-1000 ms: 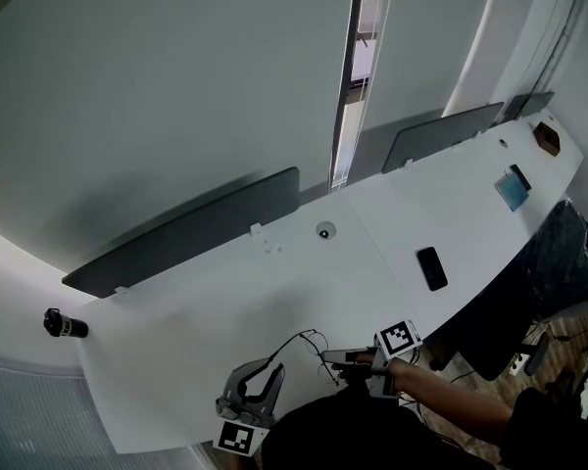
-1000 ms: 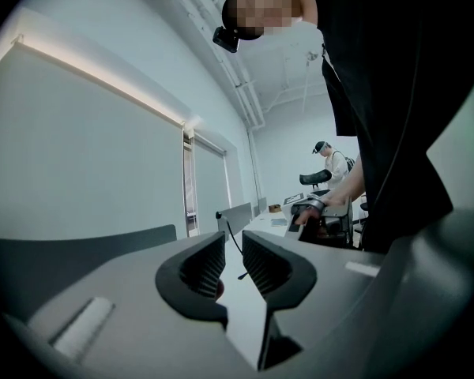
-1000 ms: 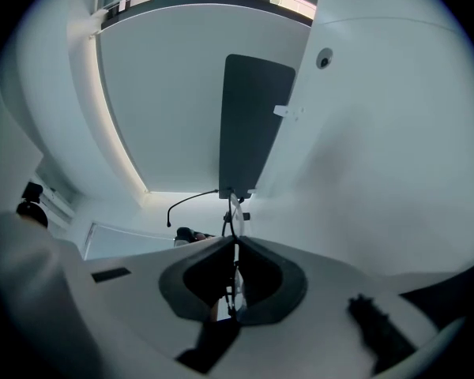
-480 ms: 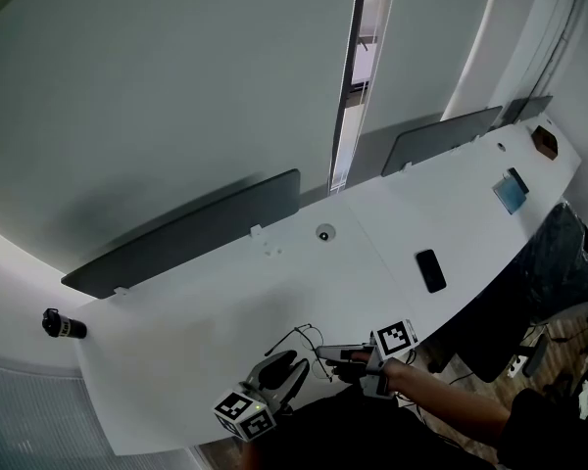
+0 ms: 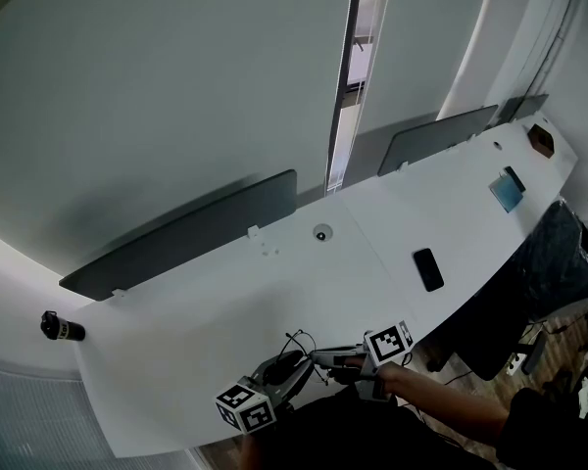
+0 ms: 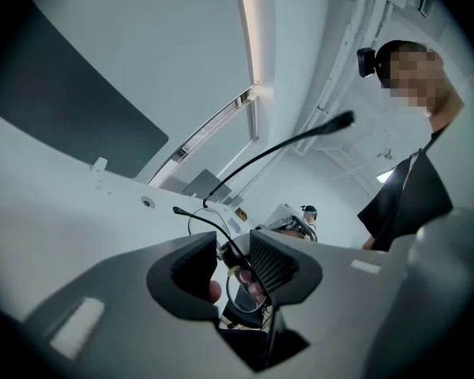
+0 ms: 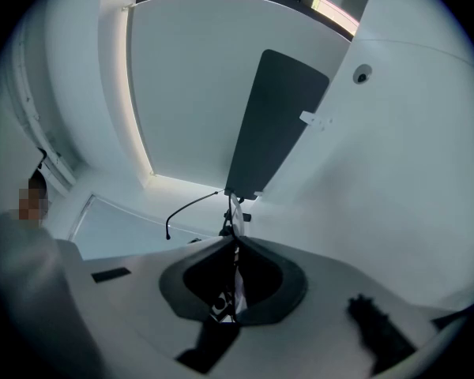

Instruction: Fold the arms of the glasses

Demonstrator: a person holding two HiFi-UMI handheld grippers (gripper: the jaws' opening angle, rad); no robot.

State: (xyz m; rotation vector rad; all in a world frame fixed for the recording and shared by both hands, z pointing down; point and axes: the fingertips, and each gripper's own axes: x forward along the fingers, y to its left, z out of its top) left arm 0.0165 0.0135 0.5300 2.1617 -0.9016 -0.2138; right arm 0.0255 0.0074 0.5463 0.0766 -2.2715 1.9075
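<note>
Thin black wire glasses (image 5: 296,344) hang just above the front edge of the white table (image 5: 304,282). My right gripper (image 5: 319,357) comes in from the right and is shut on the frame; in the right gripper view (image 7: 235,247) the frame (image 7: 231,212) stands edge-on between the closed pads, with one arm curving off to the left. My left gripper (image 5: 294,370) sits low on the left. Its jaws (image 6: 233,247) have just been opening and now stand open around a lens (image 6: 245,287) without pressing on it. One arm of the glasses sticks up and to the right.
On the table lie a black phone (image 5: 429,268), a blue item (image 5: 507,192) and a round grommet (image 5: 320,233). Dark divider panels (image 5: 191,233) line the far edge. A black object (image 5: 59,327) sits far left, and a dark chair (image 5: 559,272) stands at the right. A person (image 6: 415,133) appears in the left gripper view.
My left gripper has rolled over, dropped a little and moved right, close up to the glasses. Its jaws stand wider. The right gripper has shifted slightly with the glasses still in it.
</note>
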